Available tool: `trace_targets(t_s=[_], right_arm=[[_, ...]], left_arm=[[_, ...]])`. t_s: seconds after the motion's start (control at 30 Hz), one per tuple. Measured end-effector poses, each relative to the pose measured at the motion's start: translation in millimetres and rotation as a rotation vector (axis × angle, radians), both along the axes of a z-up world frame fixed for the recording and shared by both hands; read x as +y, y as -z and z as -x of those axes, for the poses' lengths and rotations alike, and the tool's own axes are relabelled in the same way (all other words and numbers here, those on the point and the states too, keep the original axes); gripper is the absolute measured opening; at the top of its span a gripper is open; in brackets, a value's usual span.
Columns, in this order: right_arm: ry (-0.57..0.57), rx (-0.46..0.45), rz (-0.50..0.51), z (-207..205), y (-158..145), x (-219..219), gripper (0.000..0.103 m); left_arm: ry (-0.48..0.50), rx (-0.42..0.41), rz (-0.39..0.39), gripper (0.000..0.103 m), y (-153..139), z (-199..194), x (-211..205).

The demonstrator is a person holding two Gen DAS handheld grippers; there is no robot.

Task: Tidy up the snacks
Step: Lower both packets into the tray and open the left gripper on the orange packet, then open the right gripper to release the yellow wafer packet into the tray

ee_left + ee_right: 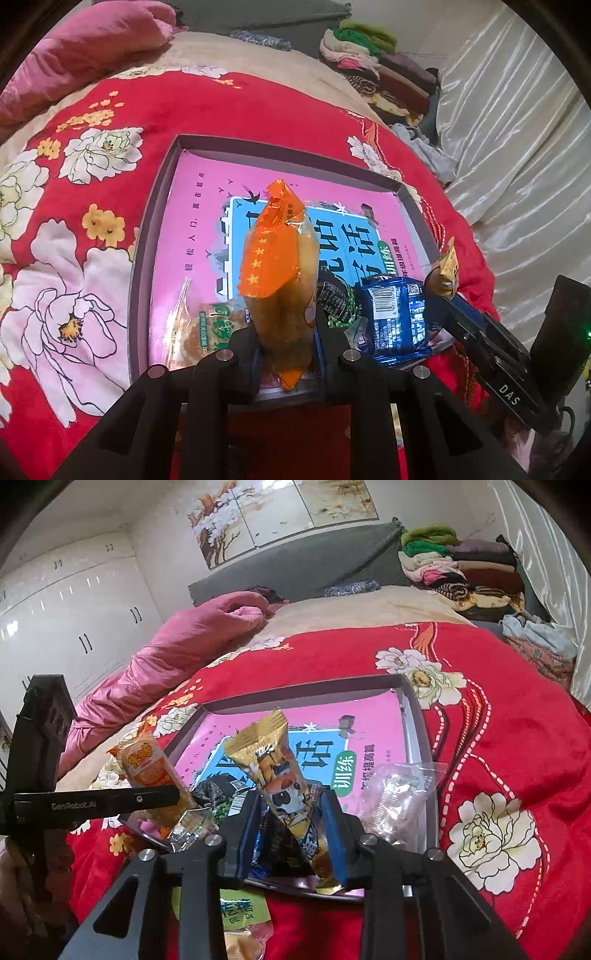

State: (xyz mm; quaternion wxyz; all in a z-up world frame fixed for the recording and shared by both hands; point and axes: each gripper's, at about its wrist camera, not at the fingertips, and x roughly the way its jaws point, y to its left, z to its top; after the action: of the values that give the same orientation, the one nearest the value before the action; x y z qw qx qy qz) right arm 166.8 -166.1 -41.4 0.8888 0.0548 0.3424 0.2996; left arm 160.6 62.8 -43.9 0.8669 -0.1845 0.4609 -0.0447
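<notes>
In the left wrist view my left gripper (284,321) is shut on an orange-wrapped snack (277,266), held upright over the near edge of a shallow box (147,236) lined with a pink book cover. Inside lie a blue packet (395,317), a green pea packet (340,310) and a clear packet with a green label (214,325). The right gripper (439,295) reaches in from the right. In the right wrist view a gold panda-print packet (280,771) stands between the fingers of my right gripper (291,797), leaning on the right one with a gap on the left. The left gripper (177,795) holds the orange snack (147,771).
The box (417,716) sits on a red floral bedspread (498,757). A clear plastic packet (399,797) lies in its right part. A green-labelled packet (240,908) lies on the bedspread near me. A pink quilt (177,646), folded clothes (454,568) and a curtain (517,147) surround the bed.
</notes>
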Motion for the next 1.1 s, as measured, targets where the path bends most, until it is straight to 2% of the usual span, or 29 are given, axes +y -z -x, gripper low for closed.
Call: trace_targets(t_s=[0.3, 0.47, 0.73, 1.1], right_arm=[[0.003, -0.012, -0.006, 2, -2, -2, 0.04], [0.005, -0.022, -0.013, 4, -5, -4, 0.041], [-0.005, -0.052, -0.028, 9, -12, -5, 0.049], [-0.029, -0.111, -0.023, 26, -26, -5, 0.058]], left_arm=[[-0.01, 0.003, -0.018, 0.026, -4, 2, 2], [-0.016, 0.003, -0.023, 0.037, -6, 4, 4], [-0.027, 0.002, -0.035, 0.057, -12, 9, 6], [-0.042, -0.011, -0.034, 0.064, -27, 27, 17]])
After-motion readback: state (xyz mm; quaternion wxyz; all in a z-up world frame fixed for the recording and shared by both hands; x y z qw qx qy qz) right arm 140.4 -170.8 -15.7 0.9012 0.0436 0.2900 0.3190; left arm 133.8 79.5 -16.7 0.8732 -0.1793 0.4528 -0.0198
